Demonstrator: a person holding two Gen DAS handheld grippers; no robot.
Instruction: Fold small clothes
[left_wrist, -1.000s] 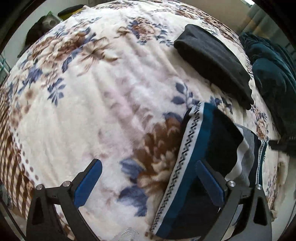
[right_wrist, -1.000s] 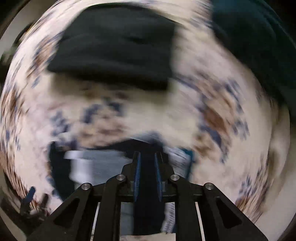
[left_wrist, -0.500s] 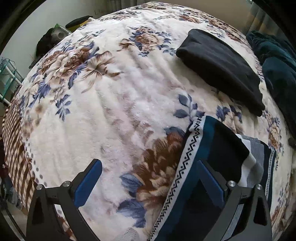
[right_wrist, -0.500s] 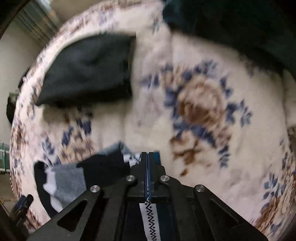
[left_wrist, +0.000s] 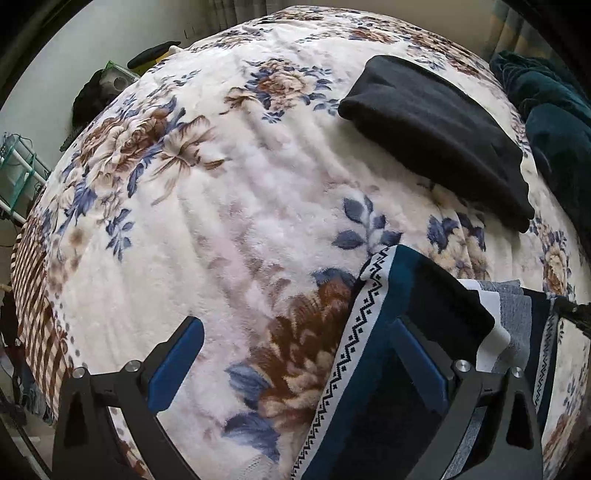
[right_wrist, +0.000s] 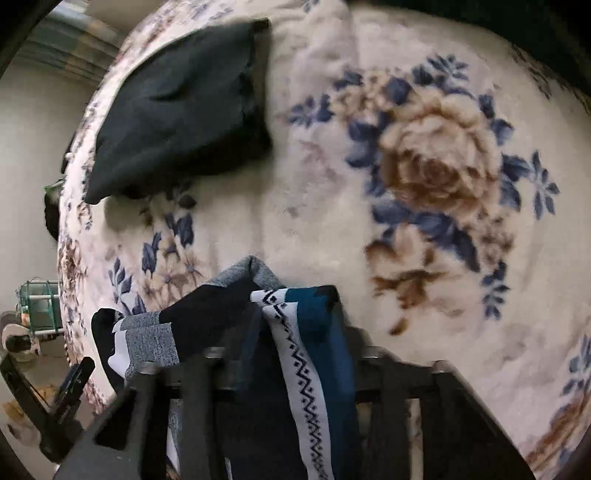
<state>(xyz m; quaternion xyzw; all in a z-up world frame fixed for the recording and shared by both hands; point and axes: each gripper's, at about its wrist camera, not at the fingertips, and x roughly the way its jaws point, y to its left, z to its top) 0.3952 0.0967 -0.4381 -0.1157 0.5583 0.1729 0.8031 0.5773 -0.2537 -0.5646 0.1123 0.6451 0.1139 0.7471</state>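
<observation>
Fold under way: right gripper (right_wrist: 291, 354) pinches the patterned garment (left_wrist: 391, 369) near the bed's near edge.

Its jaws have just closed on the zigzag band; left gripper (left_wrist: 295, 365) is spread wide, holding nothing. A black, soft, folded piece (left_wrist: 436, 136) lies farther up the fluffy floral blanket (left_wrist: 229, 221); this knit looks half-folded.

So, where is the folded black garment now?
The folded black garment lies on the floral blanket, upper right in the left wrist view, beside the dark teal bedding.
</observation>
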